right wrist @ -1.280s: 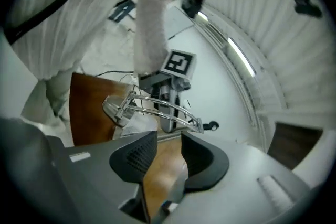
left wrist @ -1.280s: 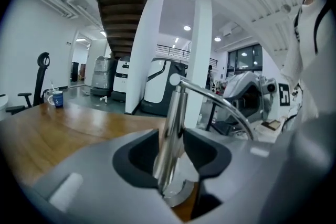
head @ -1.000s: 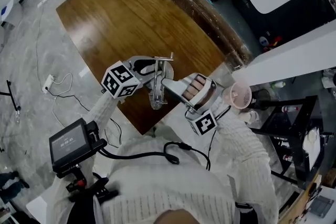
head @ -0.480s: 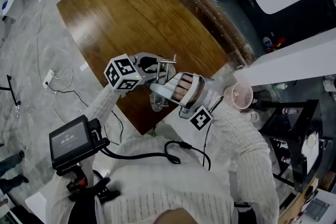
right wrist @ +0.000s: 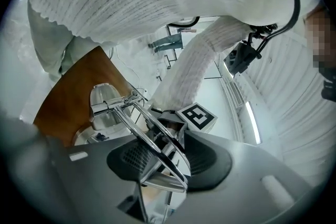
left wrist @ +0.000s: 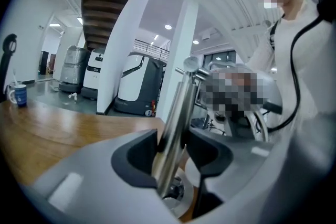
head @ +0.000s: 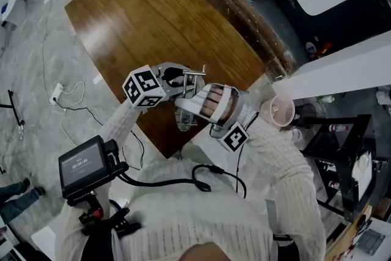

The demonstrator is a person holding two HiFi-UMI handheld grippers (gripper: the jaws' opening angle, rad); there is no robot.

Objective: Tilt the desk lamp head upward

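Polished chrome desk lamp (left wrist: 173, 128), glossy wooden table (head: 153, 15)

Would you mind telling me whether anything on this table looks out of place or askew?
Nothing looks spilled or damaged. The lamp stands close to the near edge of the table, which seems a slightly risky spot.

Silver lamp (head: 191, 72), brown wood-grain table (head: 153, 15), black-and-white marker cubes (head: 145, 88), white ribbed sleeves (head: 281, 159).
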